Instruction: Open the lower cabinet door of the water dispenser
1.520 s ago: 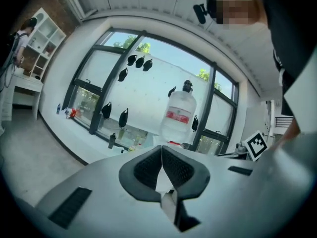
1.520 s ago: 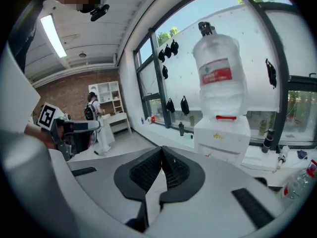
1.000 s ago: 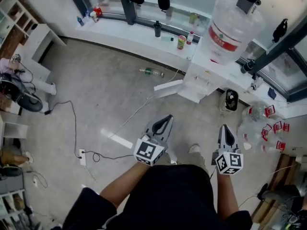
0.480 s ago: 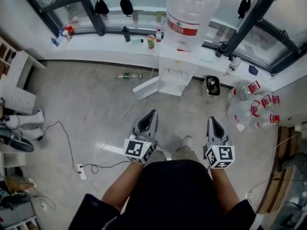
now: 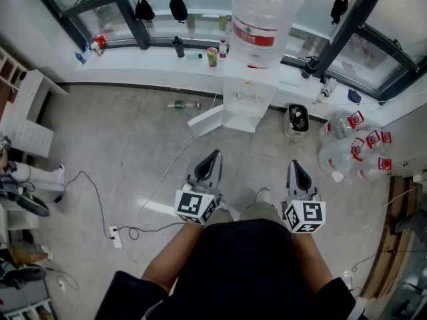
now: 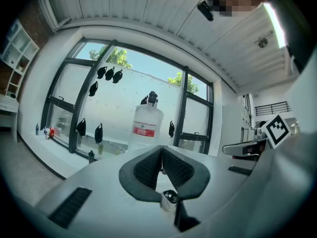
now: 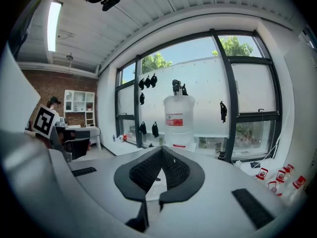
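Observation:
The white water dispenser [image 5: 248,99] stands against the window sill, with a large clear bottle [image 5: 261,15] on top. At its lower left a white door panel [image 5: 205,121] juts out over the floor, swung open. My left gripper [image 5: 214,155] and right gripper [image 5: 294,164] hover side by side over the floor, well short of the dispenser, both pointing at it. Both are shut with nothing between the pads. In the left gripper view the left gripper [image 6: 161,148] points at the bottle [image 6: 147,125]. In the right gripper view the right gripper [image 7: 162,148] lines up with the bottle [image 7: 178,117].
A green bottle [image 5: 181,104] lies on the floor left of the door. A small black appliance [image 5: 297,119] sits right of the dispenser, with several empty water jugs [image 5: 357,152] beyond. A cable and power strip [image 5: 115,219] trail at the left. White shelving [image 5: 27,119] stands far left.
The head view has swung so that the dispenser sits at the top middle instead of the upper right. Both grippers shifted a little and stayed shut and empty.

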